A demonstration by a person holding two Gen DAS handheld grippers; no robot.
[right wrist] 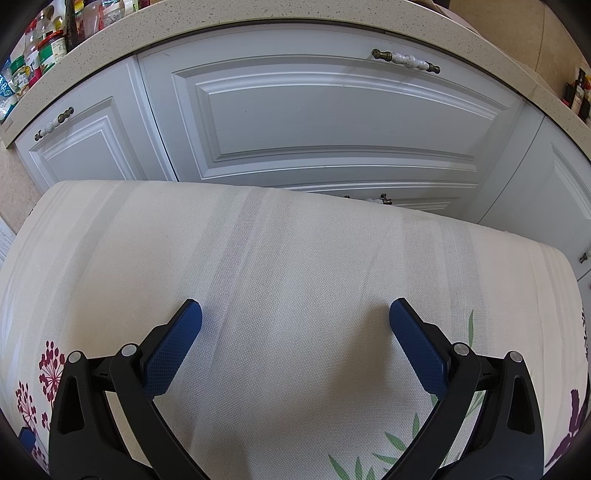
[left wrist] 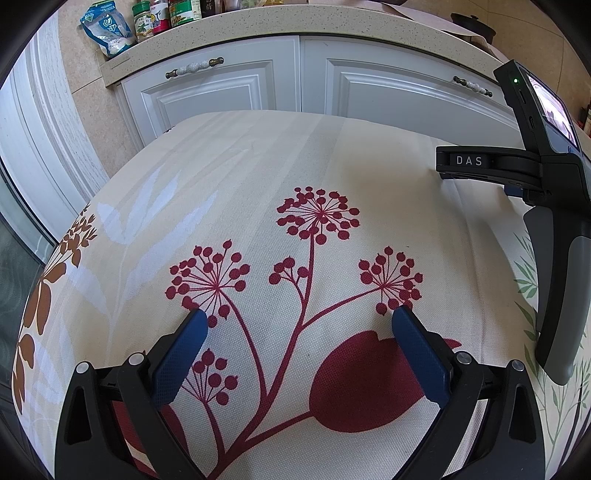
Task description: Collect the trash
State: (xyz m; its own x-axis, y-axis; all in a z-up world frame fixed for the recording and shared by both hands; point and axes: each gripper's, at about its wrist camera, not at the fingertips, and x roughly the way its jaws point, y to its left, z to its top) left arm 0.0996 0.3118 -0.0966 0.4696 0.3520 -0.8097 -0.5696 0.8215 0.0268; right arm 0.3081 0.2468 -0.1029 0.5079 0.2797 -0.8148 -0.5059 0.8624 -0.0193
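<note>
Trash does not show in either view, so its place cannot be told. Left gripper (left wrist: pixel 297 317) hangs over the floral tablecloth (left wrist: pixel 258 177), blue fingers (left wrist: pixel 184 347) spread wide, nothing between them. Right gripper (right wrist: pixel 295 314), also seen at far right in the left view, likewise gapes wide and bare over pale cloth. White cabinet doors (right wrist: pixel 332 118) stand beyond the table's far edge; jars (left wrist: pixel 147 18) on the counter far left.
</note>
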